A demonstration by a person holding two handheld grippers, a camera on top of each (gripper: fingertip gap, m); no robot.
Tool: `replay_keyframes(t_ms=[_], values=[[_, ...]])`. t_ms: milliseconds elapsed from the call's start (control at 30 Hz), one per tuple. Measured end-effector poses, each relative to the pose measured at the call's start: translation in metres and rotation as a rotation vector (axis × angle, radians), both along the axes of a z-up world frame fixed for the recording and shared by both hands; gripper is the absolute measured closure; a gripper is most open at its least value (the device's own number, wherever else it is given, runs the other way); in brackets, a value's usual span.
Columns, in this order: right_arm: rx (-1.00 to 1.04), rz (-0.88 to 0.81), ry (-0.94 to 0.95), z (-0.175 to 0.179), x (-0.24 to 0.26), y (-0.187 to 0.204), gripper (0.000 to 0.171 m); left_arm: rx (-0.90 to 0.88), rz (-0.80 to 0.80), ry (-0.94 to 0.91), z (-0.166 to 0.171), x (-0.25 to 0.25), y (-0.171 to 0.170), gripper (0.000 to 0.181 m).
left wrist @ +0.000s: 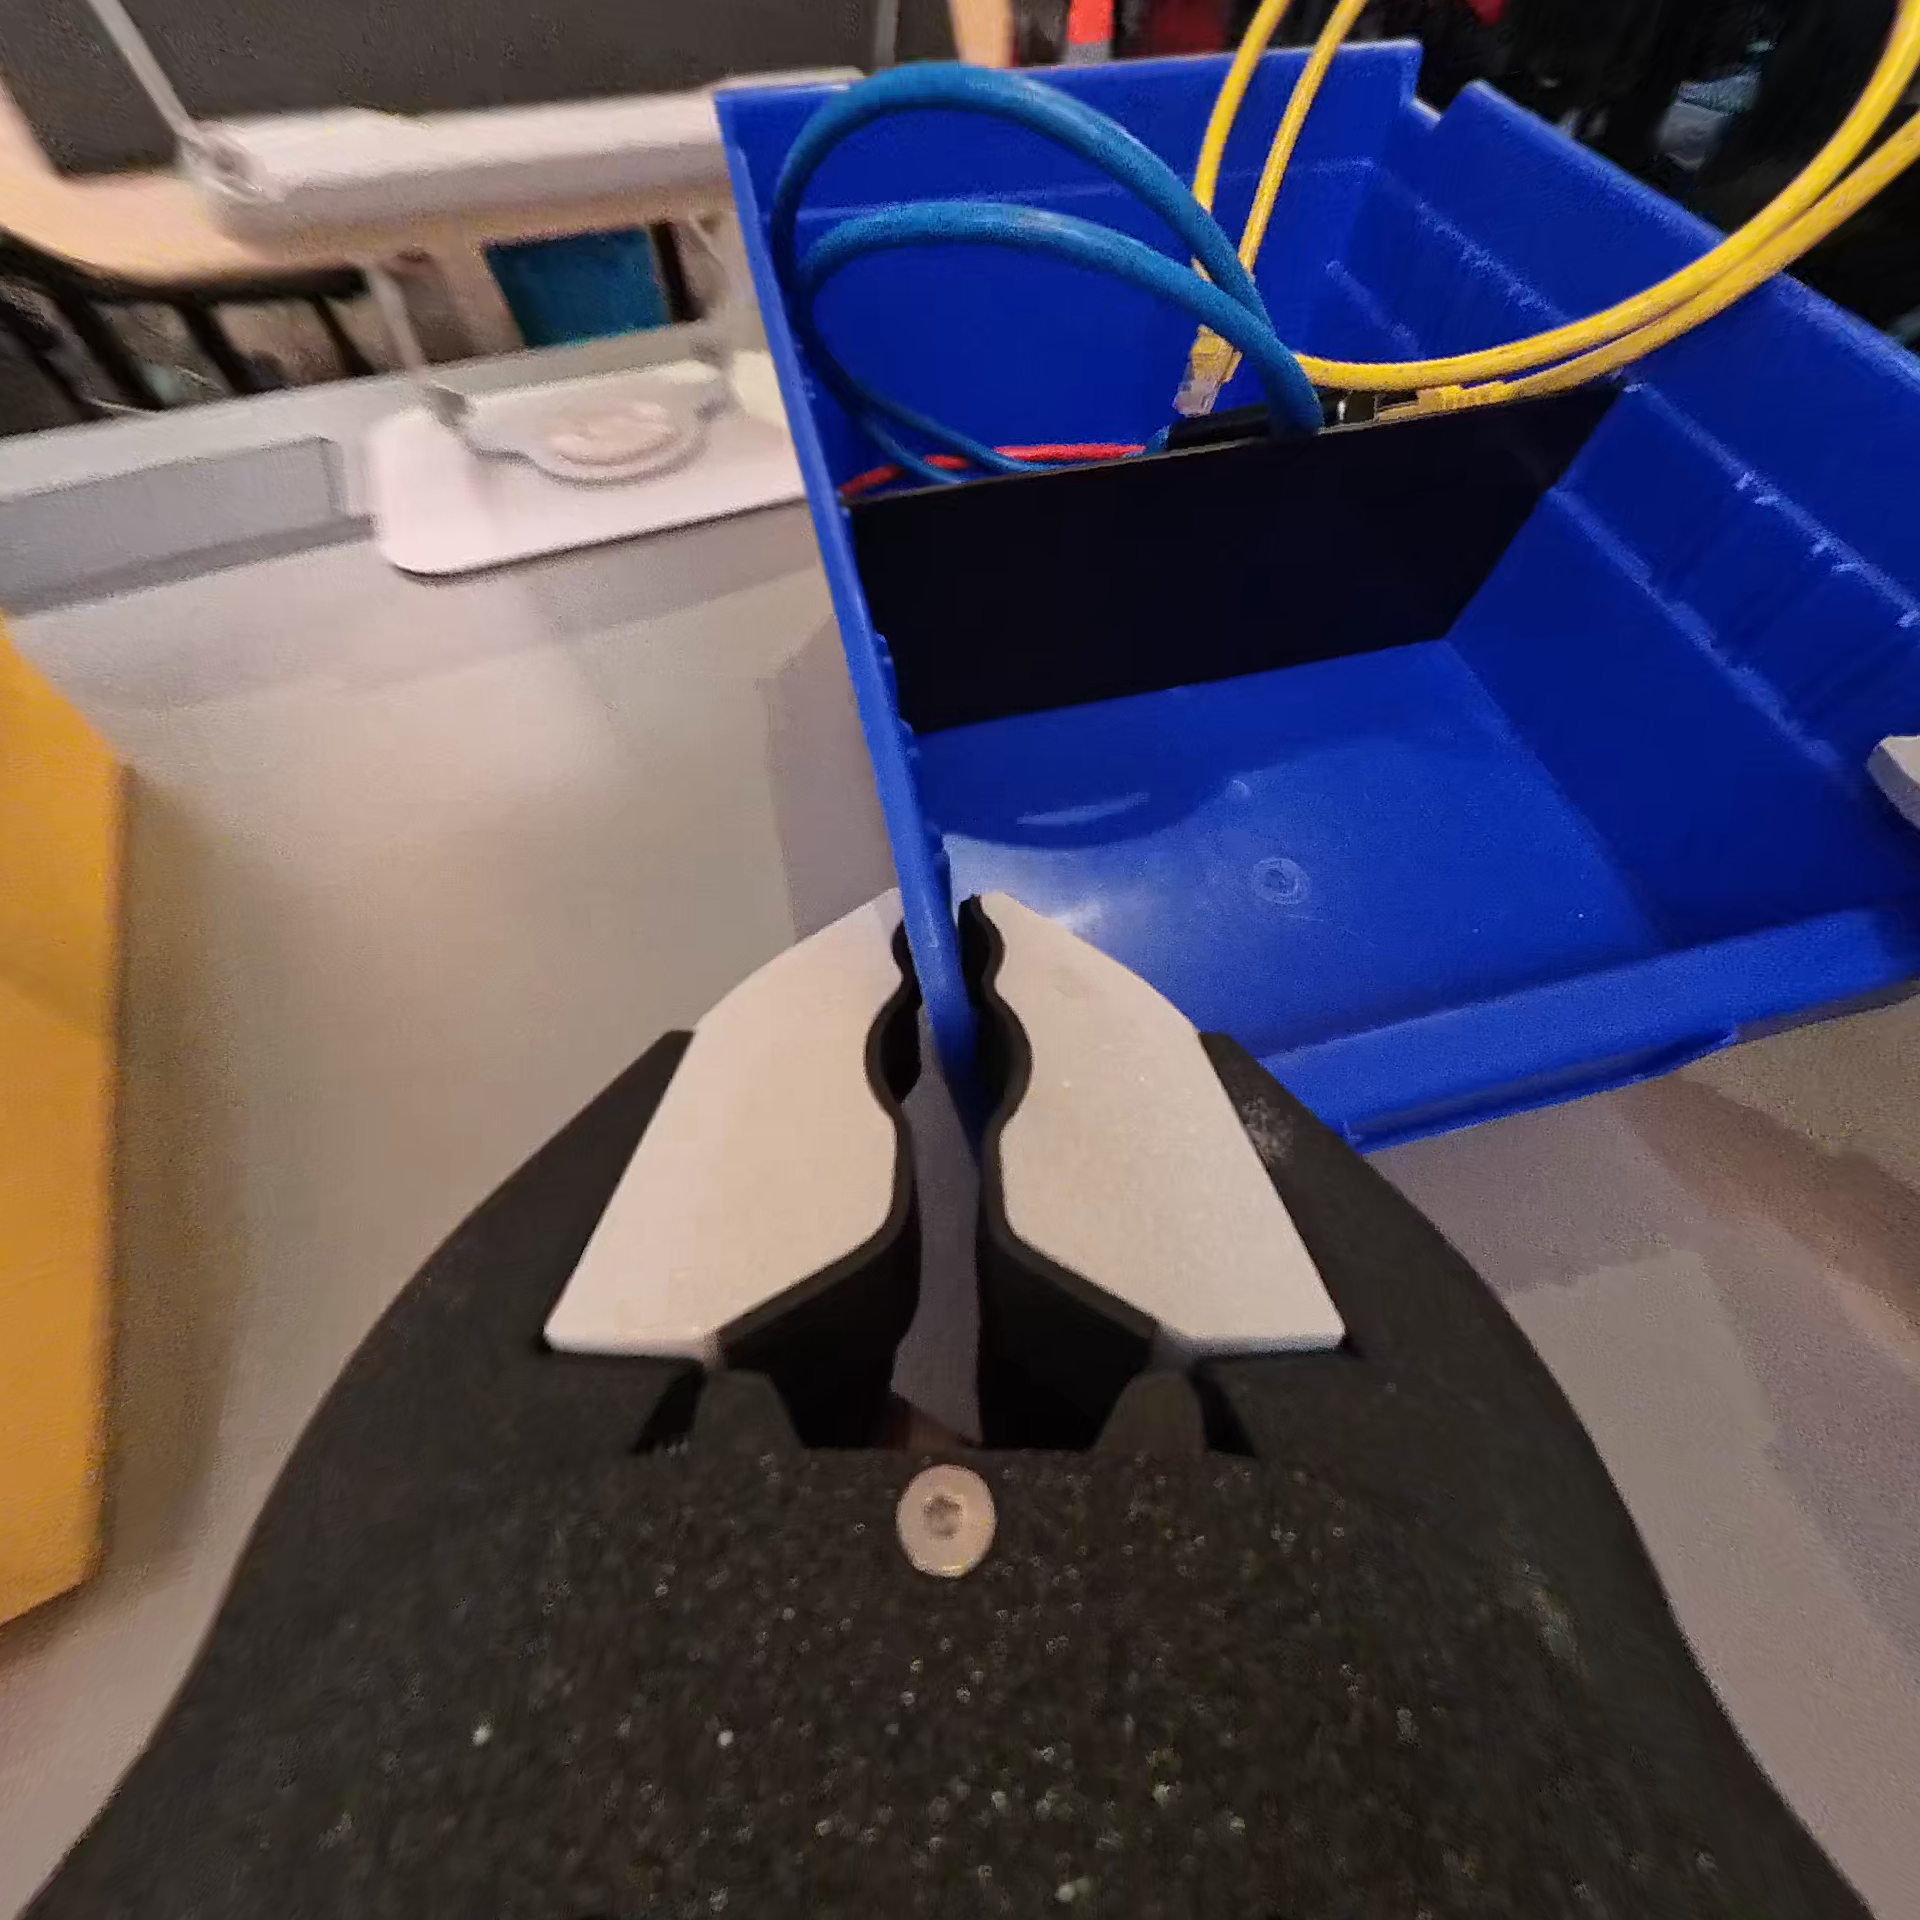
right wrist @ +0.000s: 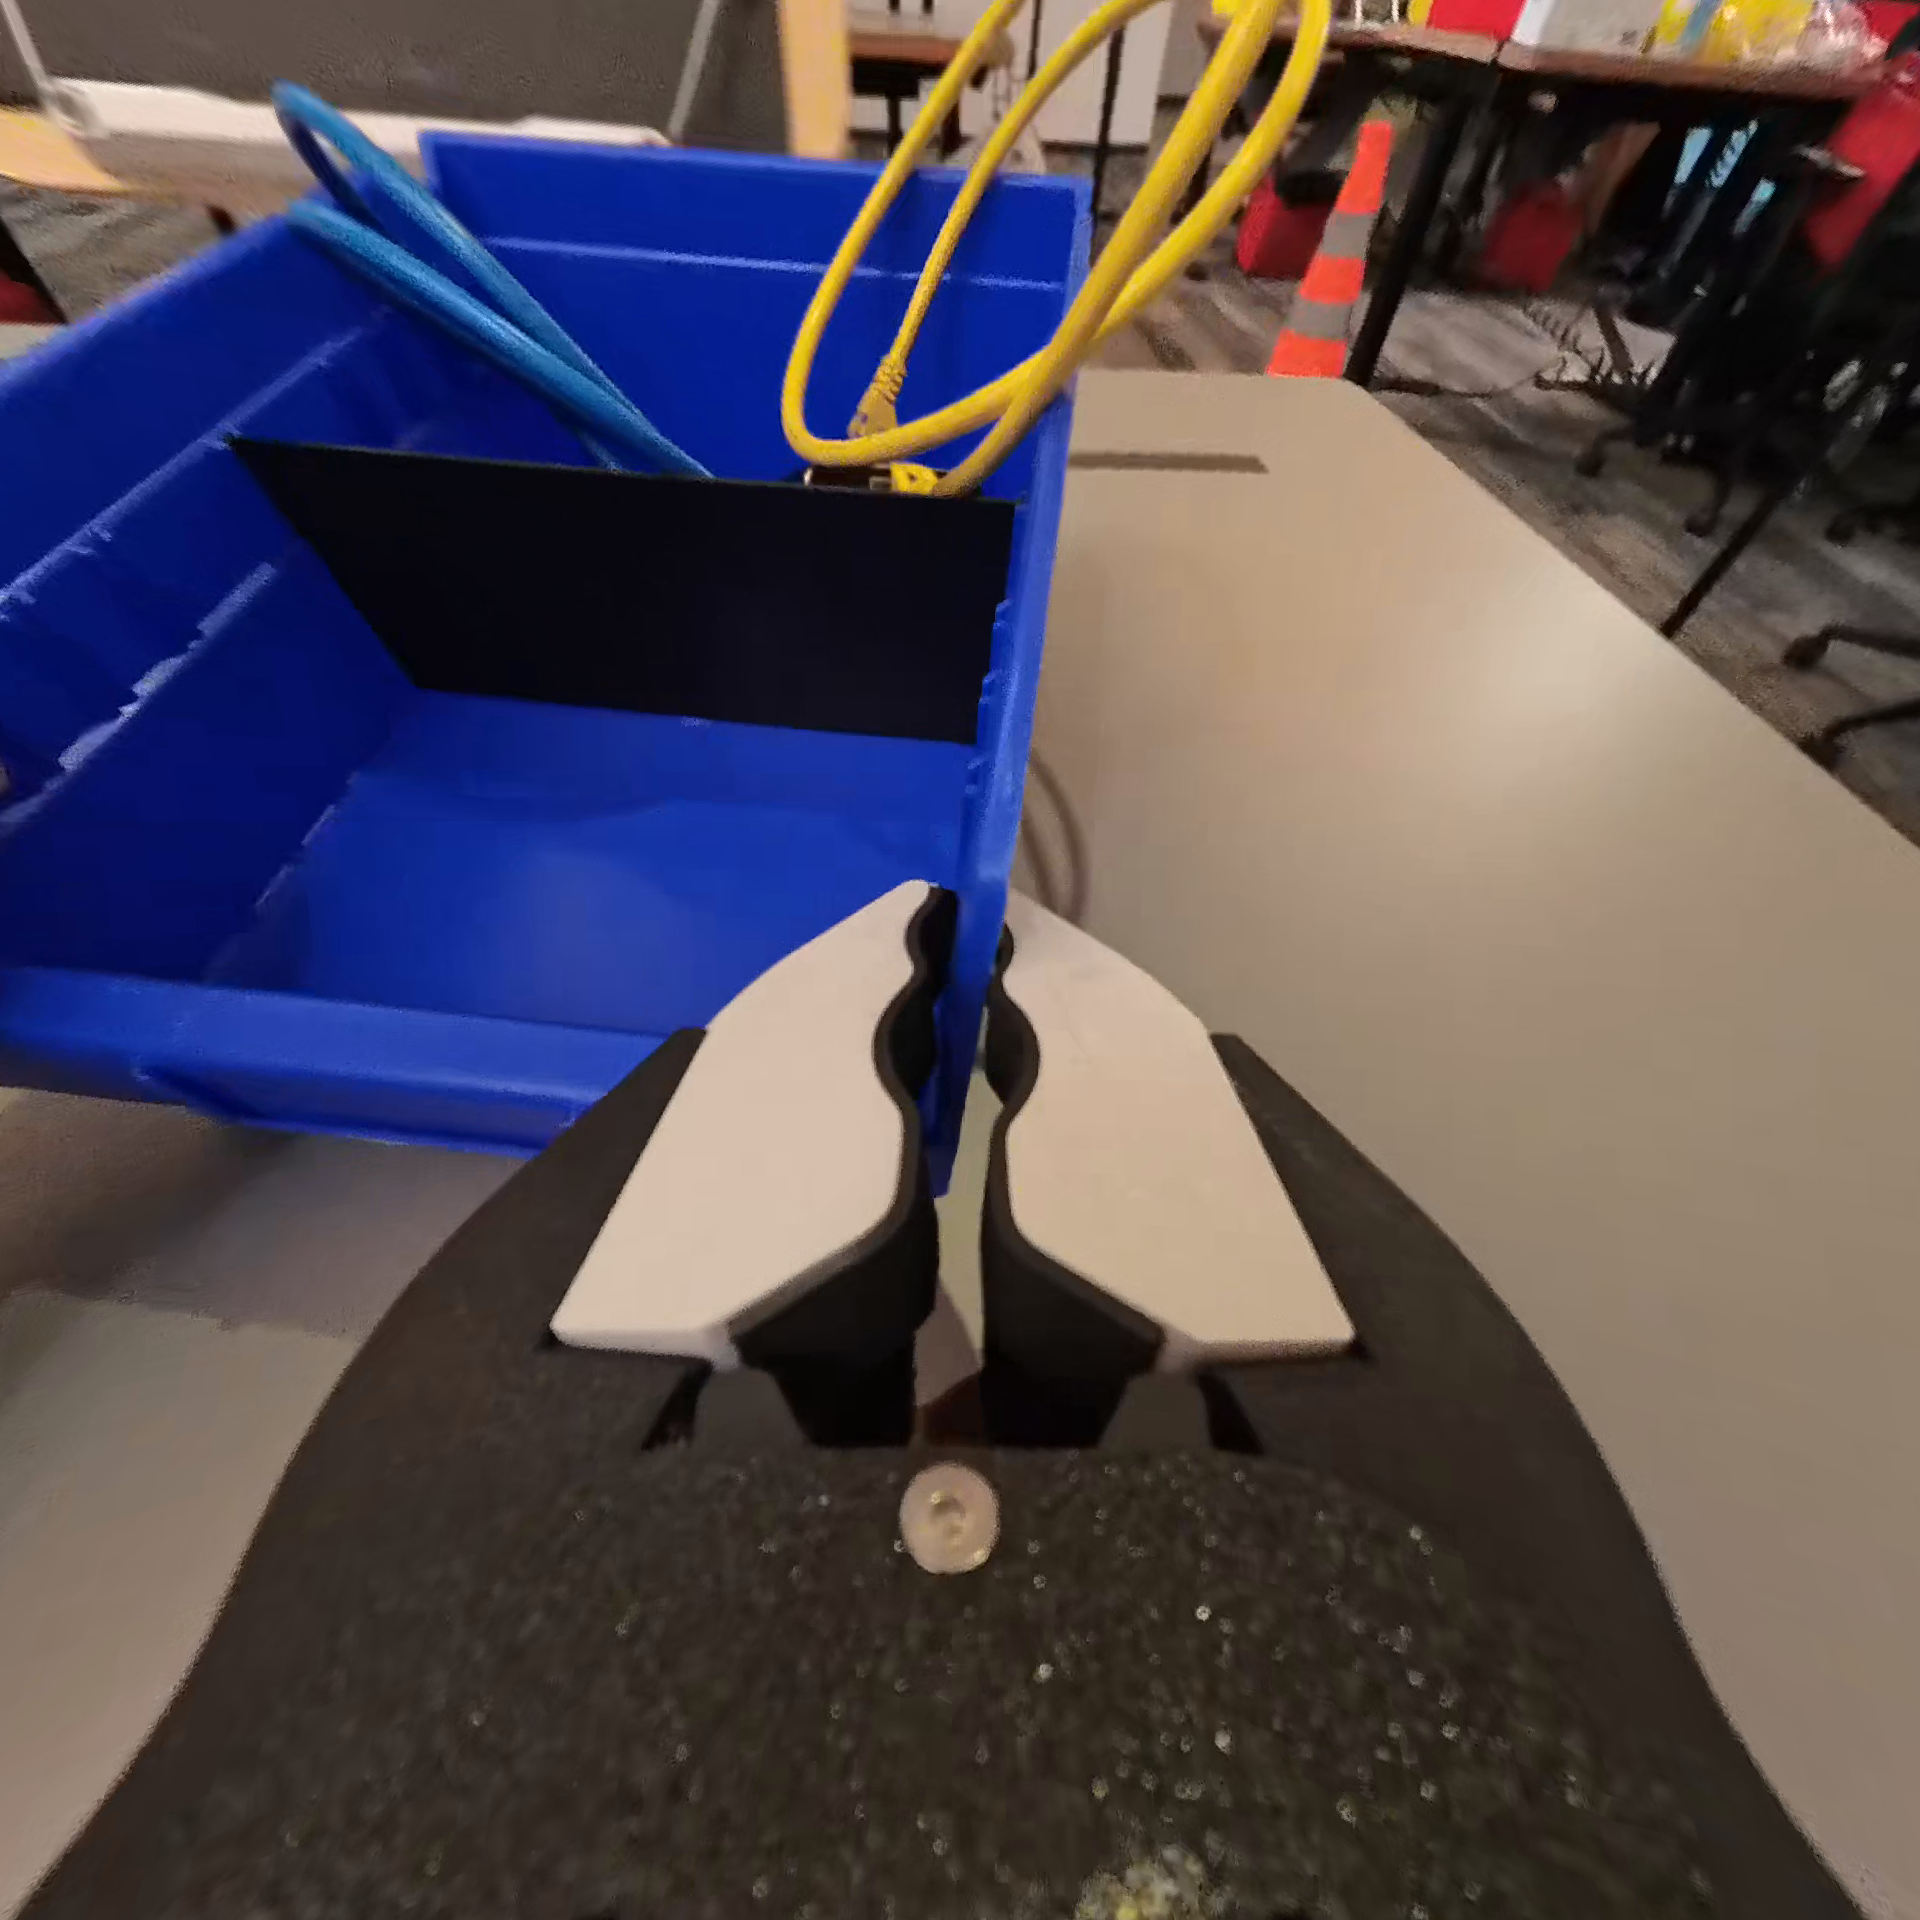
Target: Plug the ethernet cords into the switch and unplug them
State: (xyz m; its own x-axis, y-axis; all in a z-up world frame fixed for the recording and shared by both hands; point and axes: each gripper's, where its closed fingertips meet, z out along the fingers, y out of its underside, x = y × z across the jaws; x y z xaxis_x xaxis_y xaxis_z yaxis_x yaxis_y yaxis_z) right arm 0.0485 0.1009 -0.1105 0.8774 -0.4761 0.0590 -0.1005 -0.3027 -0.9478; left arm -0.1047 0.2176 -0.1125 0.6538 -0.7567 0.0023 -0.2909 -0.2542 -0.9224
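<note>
A blue plastic bin (left wrist: 1714, 665) stands on the grey table, split by a black divider (left wrist: 1195, 582). Behind the divider lie a blue ethernet cord (left wrist: 987, 223), a yellow ethernet cord (left wrist: 1558, 332) and a dark device whose top edge just shows (left wrist: 1351, 407). My left gripper (left wrist: 940, 935) is shut on the bin's left side wall near its front corner. In the right wrist view my right gripper (right wrist: 966, 925) is shut on the bin's right side wall (right wrist: 1023, 623) near its front corner. The blue cord (right wrist: 468, 301) and yellow cord (right wrist: 935, 260) show there too.
A yellow box (left wrist: 52, 1143) stands at the left edge of the table. A white stand base (left wrist: 582, 468) sits behind it. An orange cone (right wrist: 1340, 260), chairs and tables stand on the floor past the table's right edge. A thin cable (right wrist: 1060, 831) lies beside the bin. Left tips to right tips: about 20 centimeters.
</note>
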Motion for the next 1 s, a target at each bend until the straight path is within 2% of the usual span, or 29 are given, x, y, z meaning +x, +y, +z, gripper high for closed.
replay_keyframes(t_ms=[133,300,467,500,567,667,767,900,933,1000], values=[[0.033,0.077,0.026,0.005,-0.026,0.044,0.167,0.051,0.109,0.008,0.010,-0.039,0.028,0.177],[-0.026,0.227,0.031,-0.014,-0.065,0.085,0.167,-0.024,0.237,0.026,-0.012,-0.088,0.046,0.177],[-0.060,0.267,0.096,-0.025,-0.074,0.101,0.167,0.014,0.208,0.069,-0.016,-0.102,0.046,0.170],[-0.062,0.290,0.101,-0.025,-0.075,0.102,0.167,0.028,0.189,0.070,-0.013,-0.103,0.044,0.168],[-0.065,0.387,0.108,-0.023,-0.082,0.099,0.156,0.058,0.150,-0.042,0.010,-0.103,0.035,0.150],[-0.039,0.481,0.088,-0.015,-0.084,0.077,0.145,0.020,0.112,-0.231,0.049,-0.123,0.011,0.144],[0.051,0.604,0.112,0.006,-0.090,0.060,0.145,0.025,0.264,-0.287,0.061,-0.202,0.017,0.143],[0.085,0.691,0.082,0.016,-0.107,0.063,0.145,-0.009,0.519,-0.066,0.024,-0.332,0.060,0.126],[0.078,0.727,0.068,0.016,-0.119,0.063,0.146,-0.023,0.539,-0.021,0.017,-0.353,0.071,0.120],[0.079,0.860,0.049,0.016,-0.157,0.059,0.153,-0.049,0.516,0.011,0.010,-0.369,0.091,0.121]])
